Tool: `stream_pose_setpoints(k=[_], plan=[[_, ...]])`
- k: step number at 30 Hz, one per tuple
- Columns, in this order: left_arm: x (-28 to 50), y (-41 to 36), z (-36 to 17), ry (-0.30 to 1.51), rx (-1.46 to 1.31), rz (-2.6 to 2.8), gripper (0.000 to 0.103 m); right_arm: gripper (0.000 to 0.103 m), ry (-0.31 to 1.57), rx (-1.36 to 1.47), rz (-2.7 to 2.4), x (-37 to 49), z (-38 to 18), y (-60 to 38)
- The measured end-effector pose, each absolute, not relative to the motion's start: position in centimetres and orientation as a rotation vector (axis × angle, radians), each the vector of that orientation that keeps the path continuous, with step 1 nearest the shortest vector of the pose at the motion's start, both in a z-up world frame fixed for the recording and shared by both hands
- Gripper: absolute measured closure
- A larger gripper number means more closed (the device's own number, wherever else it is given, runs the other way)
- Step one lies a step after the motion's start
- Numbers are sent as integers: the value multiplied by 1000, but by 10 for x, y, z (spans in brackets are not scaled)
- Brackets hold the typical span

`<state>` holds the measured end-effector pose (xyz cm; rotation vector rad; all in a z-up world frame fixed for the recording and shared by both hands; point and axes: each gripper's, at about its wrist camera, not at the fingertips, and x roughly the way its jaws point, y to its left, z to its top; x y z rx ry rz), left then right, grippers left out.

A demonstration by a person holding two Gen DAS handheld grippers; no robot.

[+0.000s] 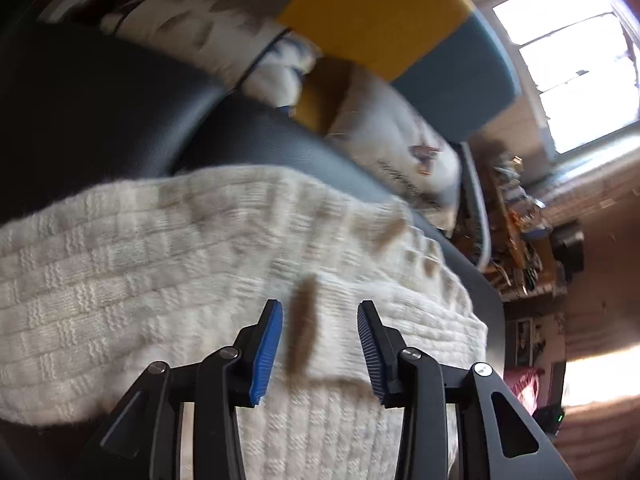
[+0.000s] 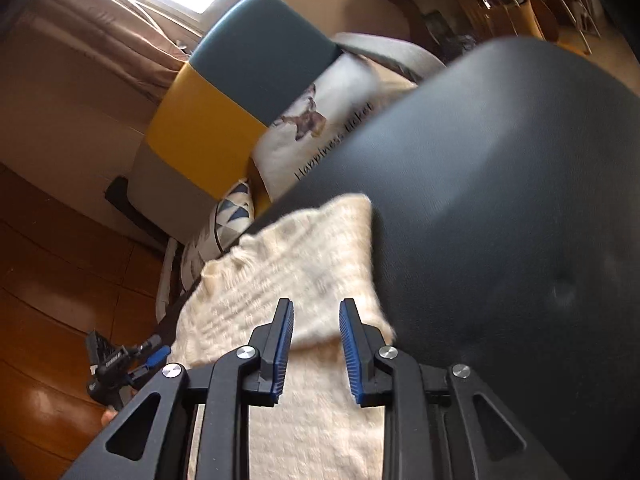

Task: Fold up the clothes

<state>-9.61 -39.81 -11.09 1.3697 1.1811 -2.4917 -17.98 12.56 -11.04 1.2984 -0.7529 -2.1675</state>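
Observation:
A cream knitted sweater [image 1: 168,280] with brown patches lies on a black leather surface [image 1: 100,92]. My left gripper [image 1: 320,320] is open just above it, its blue pads either side of a brown patch [image 1: 302,328]. In the right wrist view the same sweater [image 2: 304,264] lies partly folded on the black surface [image 2: 500,200]. My right gripper [image 2: 316,320] is open above a folded edge of it. Neither gripper holds anything. The left gripper [image 2: 120,364] also shows at the lower left of the right wrist view.
A yellow and teal chair [image 2: 240,92] with printed cushions [image 2: 316,132] stands behind the black surface. Wooden floor [image 2: 52,280] lies at the left. A bright window [image 1: 580,72] and cluttered shelves [image 1: 516,216] are at the right of the left wrist view.

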Motion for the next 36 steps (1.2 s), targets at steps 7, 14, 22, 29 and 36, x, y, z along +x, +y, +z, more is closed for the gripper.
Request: stream_pose_setpoints(k=[7, 14, 22, 29, 36], plan=[[-127, -320, -104, 736, 1467, -2680, 51, 79, -714, 1424, -2137, -258, -128, 66], [-143, -335, -149, 604, 1569, -2559, 58, 85, -683, 1604, -2145, -305, -180, 45], [-132, -322, -121, 646, 1533, -2592, 64, 81, -932, 1372, -2013, -254, -155, 90], [-180, -222, -94, 690, 1671, -2821, 58, 73, -1483, 1208, -1755, -171, -193, 146], [-229, -152, -118, 756, 1840, -2795, 58, 72, -1591, 1251, -1815, -158, -210, 135]])
